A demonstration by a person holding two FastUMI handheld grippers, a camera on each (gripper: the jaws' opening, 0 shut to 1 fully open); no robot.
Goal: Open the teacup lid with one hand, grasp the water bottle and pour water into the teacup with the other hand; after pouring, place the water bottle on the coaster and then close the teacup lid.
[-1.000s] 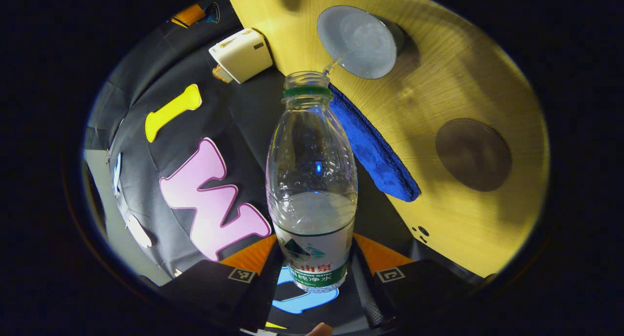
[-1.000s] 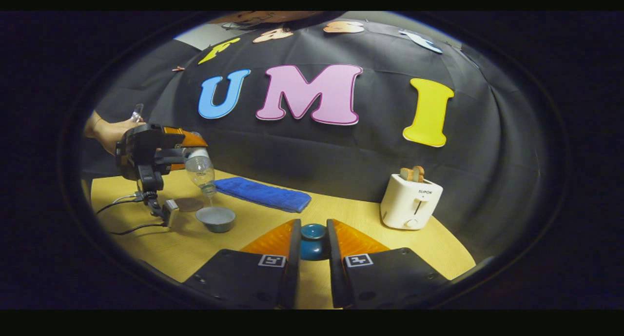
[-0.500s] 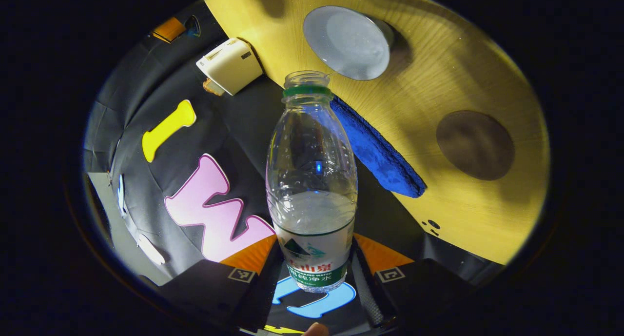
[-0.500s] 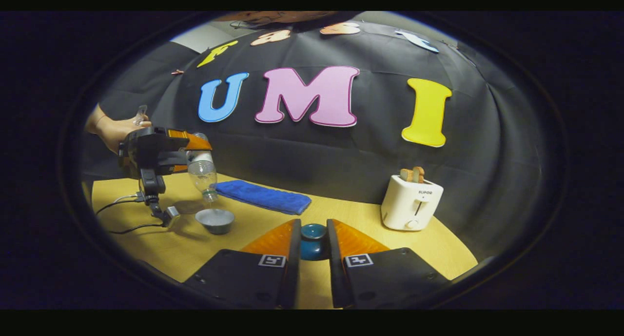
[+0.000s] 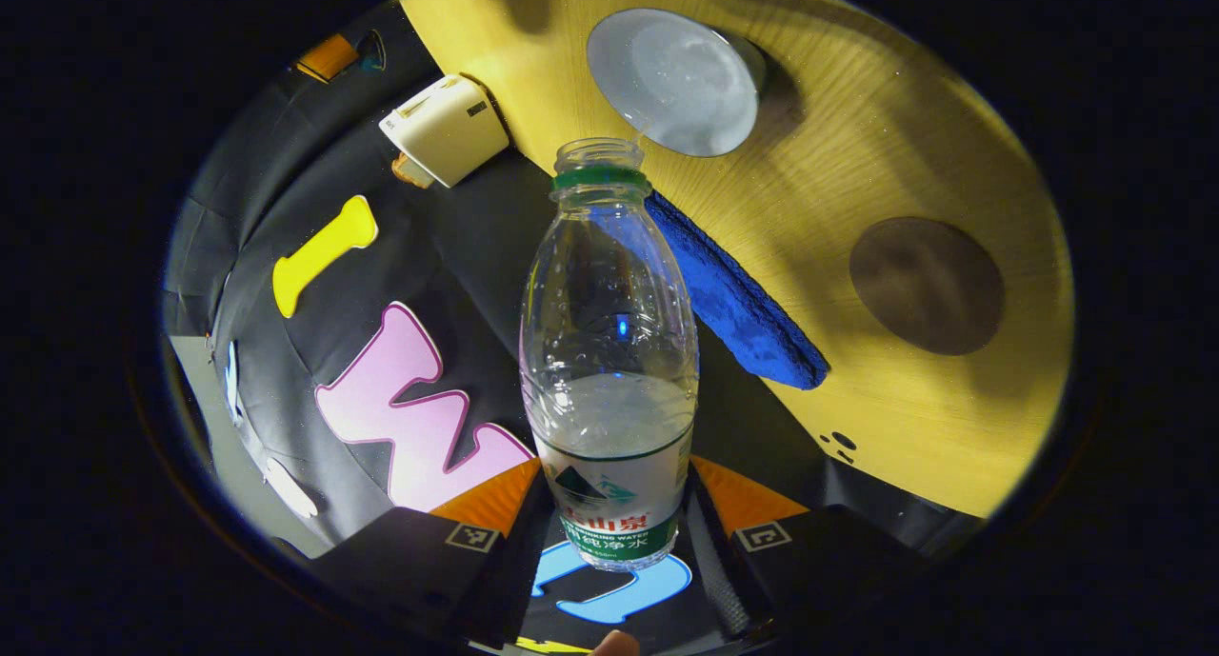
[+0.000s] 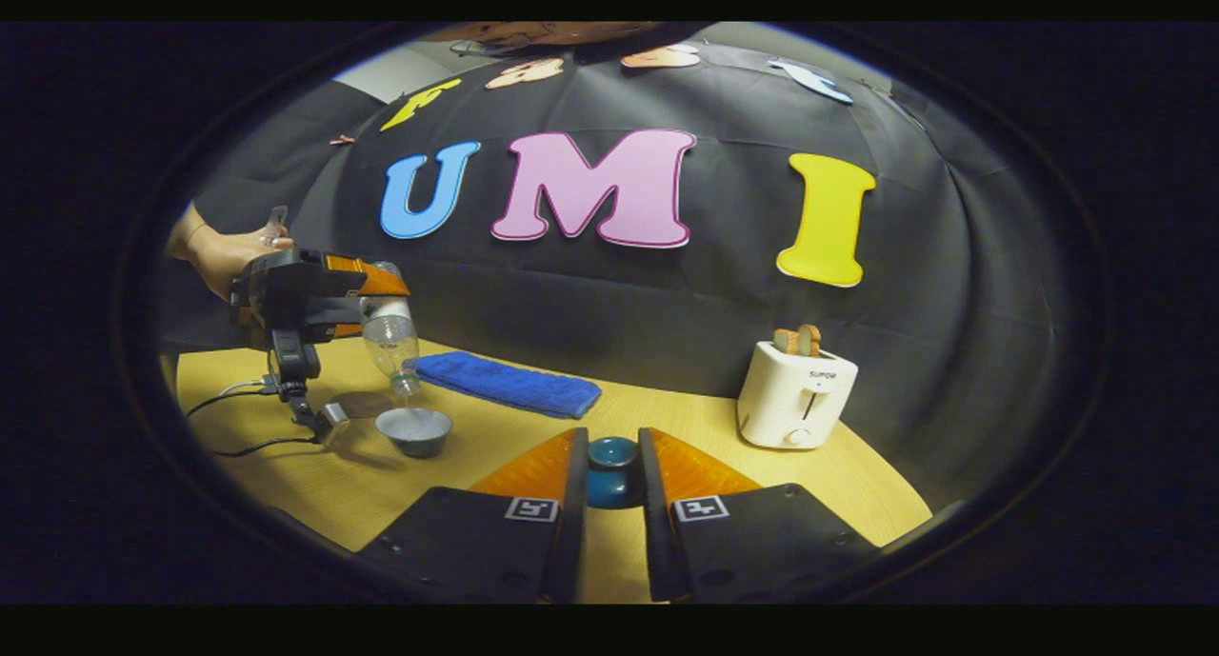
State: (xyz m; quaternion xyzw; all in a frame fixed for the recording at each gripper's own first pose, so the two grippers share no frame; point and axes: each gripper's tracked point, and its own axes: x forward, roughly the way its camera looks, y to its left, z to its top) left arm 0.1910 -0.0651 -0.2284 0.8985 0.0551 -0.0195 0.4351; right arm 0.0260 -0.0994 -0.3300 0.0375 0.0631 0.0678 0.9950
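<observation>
Your left jaws are clamping the ribbed clear plastic water bottle [image 5: 608, 370], tilting over the round teacup [image 5: 672, 81]; your right jaws are gripping the glossy domed teacup lid [image 6: 611, 467].

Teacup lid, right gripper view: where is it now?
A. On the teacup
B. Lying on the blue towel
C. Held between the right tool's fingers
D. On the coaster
C: the teacup lid sits clamped between the right tool's fingers, away from the open teacup.
</observation>
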